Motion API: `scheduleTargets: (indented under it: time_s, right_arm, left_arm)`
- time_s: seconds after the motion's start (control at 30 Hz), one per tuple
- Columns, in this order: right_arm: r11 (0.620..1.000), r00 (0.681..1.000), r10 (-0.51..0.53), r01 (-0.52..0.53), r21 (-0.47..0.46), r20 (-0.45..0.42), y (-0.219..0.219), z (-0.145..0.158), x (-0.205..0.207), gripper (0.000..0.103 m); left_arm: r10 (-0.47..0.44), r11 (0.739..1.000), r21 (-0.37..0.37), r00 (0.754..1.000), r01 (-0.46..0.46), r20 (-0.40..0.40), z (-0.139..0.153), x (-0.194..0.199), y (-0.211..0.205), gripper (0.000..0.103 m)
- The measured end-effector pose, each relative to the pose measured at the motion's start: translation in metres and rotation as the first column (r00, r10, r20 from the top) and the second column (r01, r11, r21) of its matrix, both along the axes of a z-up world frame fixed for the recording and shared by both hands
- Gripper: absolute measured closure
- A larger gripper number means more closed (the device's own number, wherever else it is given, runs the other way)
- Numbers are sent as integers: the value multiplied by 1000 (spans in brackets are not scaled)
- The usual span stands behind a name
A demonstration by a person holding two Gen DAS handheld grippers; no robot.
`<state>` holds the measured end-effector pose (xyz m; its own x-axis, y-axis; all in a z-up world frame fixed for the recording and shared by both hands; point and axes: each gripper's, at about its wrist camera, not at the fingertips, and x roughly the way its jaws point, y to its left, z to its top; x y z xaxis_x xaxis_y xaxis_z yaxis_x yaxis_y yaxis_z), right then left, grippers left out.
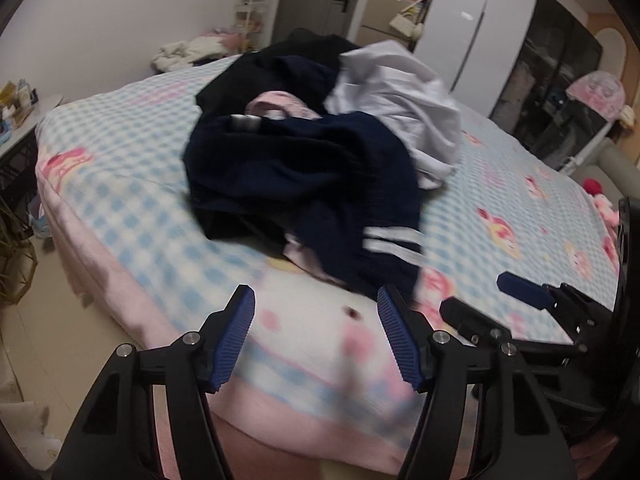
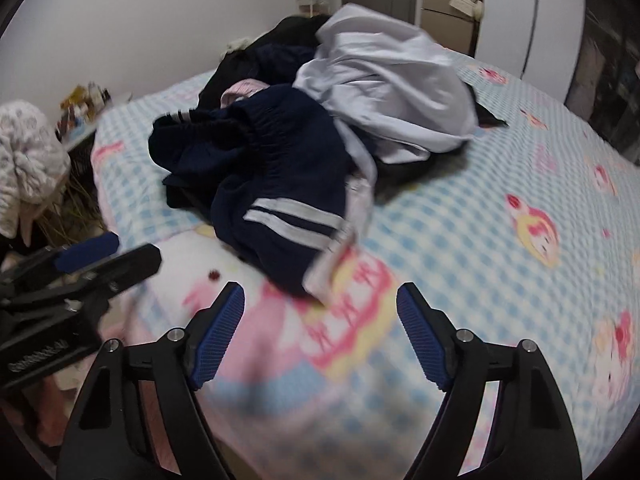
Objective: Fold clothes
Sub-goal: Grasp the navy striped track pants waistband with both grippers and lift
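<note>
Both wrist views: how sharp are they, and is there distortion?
Left wrist view: motion-smeared checked bedsheet and navy white-striped garment; fisheye bends the room edges. Right wrist view: similar smear, strongest on the near sheet; pale lavender garment moderately clear.

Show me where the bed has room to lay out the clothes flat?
Bare checked sheet lies right of the clothes pile, and along the near edge by the left gripper and right gripper. The bed's middle is crowded: navy striped garment, white garment.

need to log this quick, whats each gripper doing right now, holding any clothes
left gripper: open, nothing between its blue ribbed pads.
right gripper: open, empty, short of the navy white-striped garment.
</note>
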<state>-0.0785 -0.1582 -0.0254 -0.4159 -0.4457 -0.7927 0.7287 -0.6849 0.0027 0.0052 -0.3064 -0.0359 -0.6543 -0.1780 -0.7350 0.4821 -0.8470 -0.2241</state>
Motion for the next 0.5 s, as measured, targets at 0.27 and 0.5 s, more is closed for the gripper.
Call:
scheduleTargets:
  time_s: [0.27, 0.5]
  right_arm:
    - [1000, 999, -1, 0, 16, 43, -60, -23, -19, 20]
    - [997, 999, -33, 31, 68, 22, -94, -43, -35, 13]
  left_arm:
    - [101, 994, 41, 994, -99, -29, -11, -32, -78, 26]
    - [157, 987, 41, 985, -154, -70, -13, -62, -120, 25]
